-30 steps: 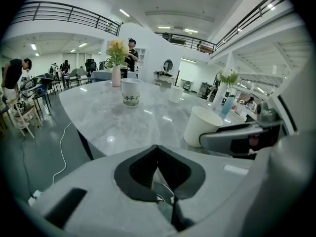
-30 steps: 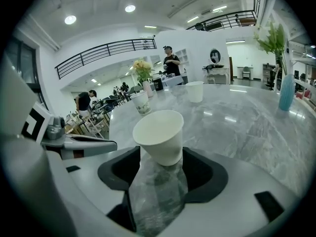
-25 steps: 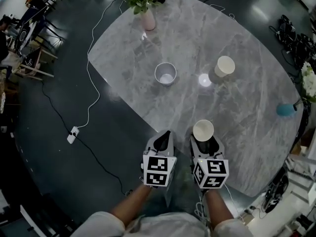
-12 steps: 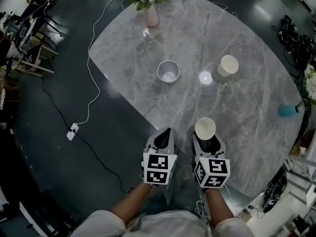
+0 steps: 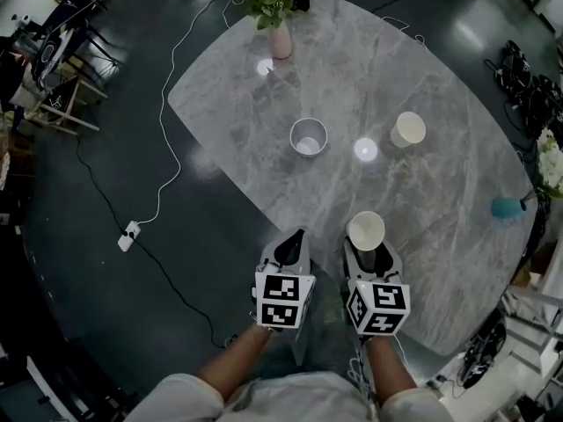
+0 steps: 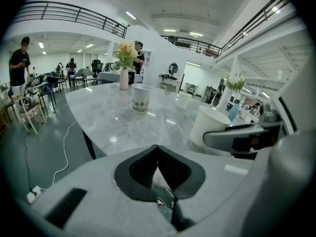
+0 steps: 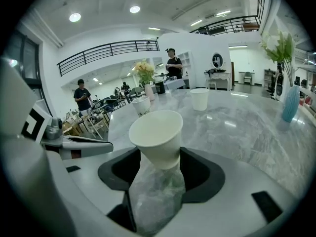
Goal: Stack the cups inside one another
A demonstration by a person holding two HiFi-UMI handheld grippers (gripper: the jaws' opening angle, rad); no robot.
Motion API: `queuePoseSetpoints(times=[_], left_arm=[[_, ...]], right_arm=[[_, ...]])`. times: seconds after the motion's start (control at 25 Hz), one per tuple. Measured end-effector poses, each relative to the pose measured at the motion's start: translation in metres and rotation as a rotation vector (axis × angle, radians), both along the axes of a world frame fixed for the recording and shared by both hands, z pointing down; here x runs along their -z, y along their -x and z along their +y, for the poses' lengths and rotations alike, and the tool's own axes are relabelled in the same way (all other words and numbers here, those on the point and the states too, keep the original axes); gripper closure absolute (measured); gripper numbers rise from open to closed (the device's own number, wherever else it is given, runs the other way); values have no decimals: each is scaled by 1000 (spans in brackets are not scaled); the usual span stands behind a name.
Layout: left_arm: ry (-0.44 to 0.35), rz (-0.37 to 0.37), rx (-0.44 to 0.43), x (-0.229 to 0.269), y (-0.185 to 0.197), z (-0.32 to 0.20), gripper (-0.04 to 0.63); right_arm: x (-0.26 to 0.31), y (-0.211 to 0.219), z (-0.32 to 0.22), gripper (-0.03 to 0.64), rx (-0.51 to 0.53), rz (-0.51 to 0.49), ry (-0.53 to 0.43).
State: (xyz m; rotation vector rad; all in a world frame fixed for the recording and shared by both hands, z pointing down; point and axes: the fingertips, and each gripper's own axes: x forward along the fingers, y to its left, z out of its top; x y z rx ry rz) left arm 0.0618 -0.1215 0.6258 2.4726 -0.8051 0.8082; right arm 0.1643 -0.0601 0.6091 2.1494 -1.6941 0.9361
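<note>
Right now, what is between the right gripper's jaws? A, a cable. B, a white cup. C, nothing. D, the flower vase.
B: in the right gripper view, the right gripper has its jaws closed on the lower sides of a white cup, whose open mouth faces the camera.

Right gripper (image 5: 366,250) holds a white cup (image 5: 365,230) over the marble table (image 5: 352,60)

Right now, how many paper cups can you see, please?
3. The held cup sits in the right gripper; the printed cup stands in the middle of the marble table; the plain cup stands to its right. None appears hidden.
</note>
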Motion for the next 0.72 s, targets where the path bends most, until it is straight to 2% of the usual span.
queuePoseSetpoints(times=[0.72], left_arm=[[-58,55,100,48,21,-48,600]], right_arm=[[49,17,-54,391,73,33,-58]])
